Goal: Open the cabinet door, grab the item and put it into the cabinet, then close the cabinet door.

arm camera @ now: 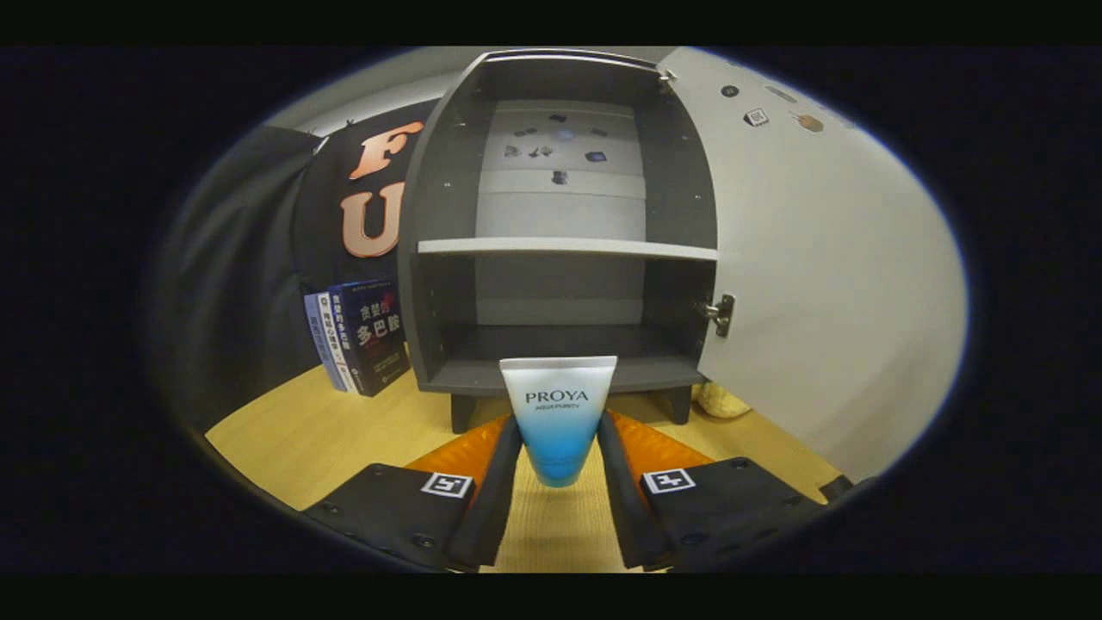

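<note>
A white-and-blue cosmetic tube stands between my fingers, crimped end up and cap end down, lifted clear of the wooden table. My gripper is shut on the tube, both fingers pressing its sides. Straight ahead, beyond the tube, stands the dark grey cabinet with its door swung wide open to the right. Inside are a light shelf across the middle and a bare lower compartment floor just behind the tube's top. Small stickers dot the cabinet's back panel.
A few books lean upright left of the cabinet on the wooden table. A pale rounded object lies under the open door by the cabinet's right foot. The door's hinge juts out at the lower compartment's right side.
</note>
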